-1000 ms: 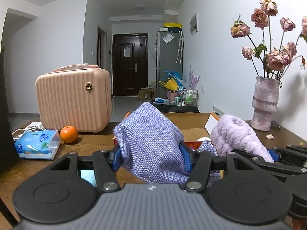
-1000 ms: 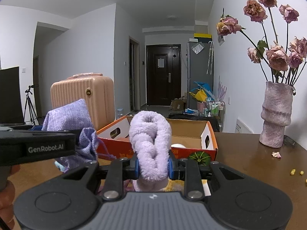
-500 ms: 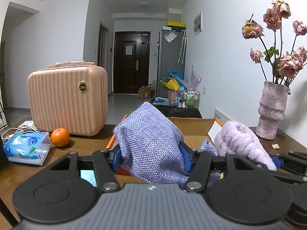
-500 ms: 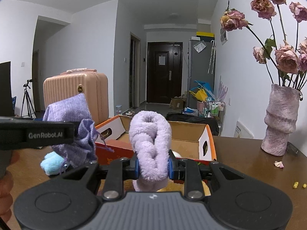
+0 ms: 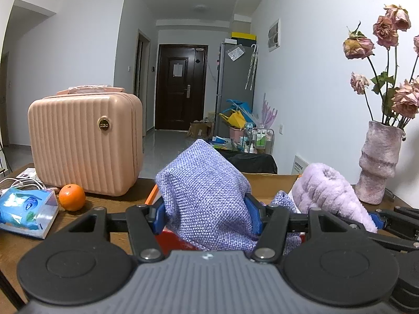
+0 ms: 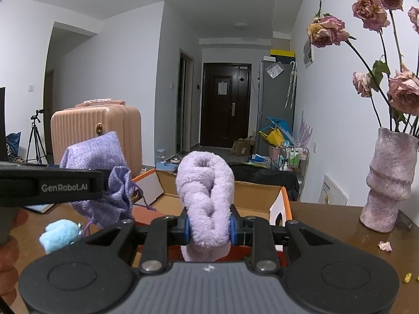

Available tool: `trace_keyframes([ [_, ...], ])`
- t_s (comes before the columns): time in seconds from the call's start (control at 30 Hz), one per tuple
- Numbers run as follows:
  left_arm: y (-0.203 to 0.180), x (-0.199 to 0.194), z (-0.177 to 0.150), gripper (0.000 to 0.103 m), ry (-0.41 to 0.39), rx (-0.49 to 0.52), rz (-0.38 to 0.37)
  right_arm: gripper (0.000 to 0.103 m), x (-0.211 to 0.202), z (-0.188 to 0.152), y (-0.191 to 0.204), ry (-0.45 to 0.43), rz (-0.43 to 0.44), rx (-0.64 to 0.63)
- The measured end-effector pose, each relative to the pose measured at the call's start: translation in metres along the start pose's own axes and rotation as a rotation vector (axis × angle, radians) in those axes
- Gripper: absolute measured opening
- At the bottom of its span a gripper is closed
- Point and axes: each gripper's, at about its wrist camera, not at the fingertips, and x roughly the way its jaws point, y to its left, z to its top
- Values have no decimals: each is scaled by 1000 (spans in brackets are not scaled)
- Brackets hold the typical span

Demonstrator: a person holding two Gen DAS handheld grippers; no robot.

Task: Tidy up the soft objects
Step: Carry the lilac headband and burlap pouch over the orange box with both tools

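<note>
My left gripper [image 5: 205,218] is shut on a purple woven drawstring pouch [image 5: 207,196] and holds it above the near edge of an open cardboard box [image 5: 269,178]. The pouch also shows in the right wrist view [image 6: 104,183], held by the left gripper there. My right gripper [image 6: 208,229] is shut on a fluffy lilac towel roll [image 6: 205,196] in front of the same box [image 6: 259,196]. The towel also shows in the left wrist view [image 5: 330,191]. A light blue plush toy [image 6: 61,235] lies on the wooden table [image 6: 327,225] at the left.
A pink ribbed suitcase [image 5: 83,141] stands on the table at the left, with an orange [image 5: 72,197] and a blue tissue pack [image 5: 26,212] before it. A pink vase [image 6: 390,180] with dried roses stands at the right. Crumbs and a petal [image 6: 385,246] lie near it.
Both grippers have risen and moved forward toward the box, each keeping its hold. The blue plush toy has come into the right wrist view.
</note>
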Motion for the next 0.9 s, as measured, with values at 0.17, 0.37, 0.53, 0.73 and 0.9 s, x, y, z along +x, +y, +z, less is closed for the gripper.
trace_keyframes([
  [0.17,-1,13,5,60,-3,-5,-2,26,13,7,-5,-5,0,-10],
  [0.37,-1,32,11,60,-1,-13,0,26,30,15,-13,-2,-1,-20],
  [0.53,-3,46,18,60,-11,-17,3,26,42,21,-17,-8,0,-23],
  [0.73,-7,66,24,60,-15,-18,5,26,58,29,-24,-6,6,-26],
  [0.9,-9,83,29,60,-12,-23,12,26,75,34,-32,10,2,-27],
])
